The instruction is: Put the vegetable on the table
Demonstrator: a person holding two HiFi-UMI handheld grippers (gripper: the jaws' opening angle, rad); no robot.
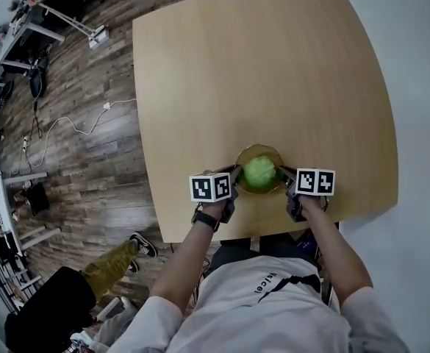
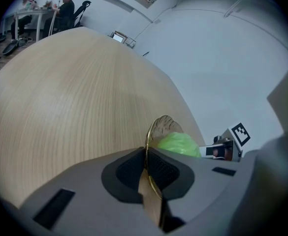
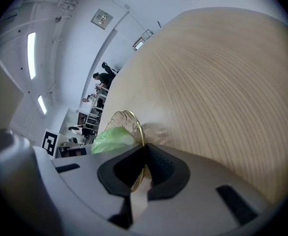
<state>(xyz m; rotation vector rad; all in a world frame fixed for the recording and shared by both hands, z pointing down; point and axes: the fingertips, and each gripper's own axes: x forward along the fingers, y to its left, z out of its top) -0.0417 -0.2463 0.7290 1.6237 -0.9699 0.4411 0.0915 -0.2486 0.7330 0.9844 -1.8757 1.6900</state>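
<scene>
Looking down on a light wooden table (image 1: 273, 65), with a gold wire bowl (image 1: 259, 187) low and centre in the head view, near the table's lower edge. Cradling a round green vegetable (image 1: 259, 171) inside that bowl, not on the bare wood. Pinching the bowl's left rim with the left gripper (image 1: 235, 177) and its right rim with the right gripper (image 1: 287, 173), one on each side of the vegetable. Covering most of both grips here with the marker cubes (image 1: 211, 187) and the hands (image 1: 216, 210). Not telling, from this height, whether the bowl is touching the table.

Clenching the thin gold rim in the left gripper view: left gripper (image 2: 146, 167) shut tight, black pads (image 2: 130, 171) pressing on either face of the wire. Seeing the bowl (image 2: 161, 128) edge-on above the pads, with only the top of the vegetable (image 2: 179, 144) peeking out to its right and the rest cut off by the grey gripper body. Catching a small part of the right gripper (image 2: 226, 149) at the right of the frame.

Clenching likewise in the right gripper view: right gripper (image 3: 144, 163) closed on the rim, bowl (image 3: 126, 118) rising at centre left, vegetable (image 3: 113, 137) half hidden behind the gripper body.

Blurring people (image 3: 103, 77) at desks, far off in the upper left.
</scene>
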